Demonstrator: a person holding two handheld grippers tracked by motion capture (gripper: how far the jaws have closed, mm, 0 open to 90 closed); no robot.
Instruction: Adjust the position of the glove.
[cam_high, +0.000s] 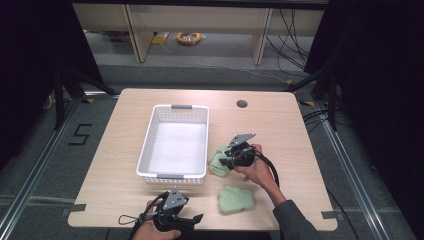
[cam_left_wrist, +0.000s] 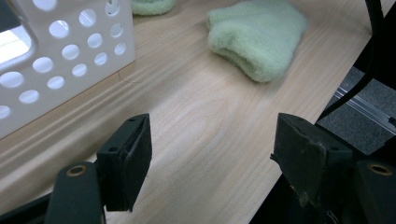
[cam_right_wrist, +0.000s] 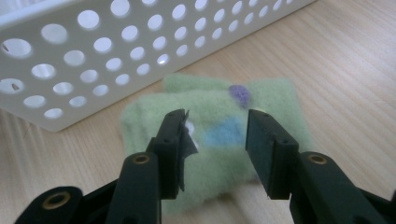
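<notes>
My right tool (cam_right_wrist: 212, 135) hangs part-open over a green sock (cam_right_wrist: 219, 140) beside the white basket (cam_high: 172, 177), hiding its middle. My left tool (cam_left_wrist: 210, 154) gapes empty over the worktop (cam_left_wrist: 210, 126); second sock (cam_left_wrist: 259, 35) lies beyond.

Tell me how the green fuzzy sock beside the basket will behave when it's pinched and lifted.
The sock looks like soft fleece lying folded, so it will probably droop and unfold. It seems light and unlikely to slip from the right tool, whose padded jaws straddle it.

Even overhead light falls bright on the pale tabletop (cam_high: 280, 125) while black surrounds stay dark, shadows lie faint, and both gripper views go soft and slightly blurred up close.
</notes>
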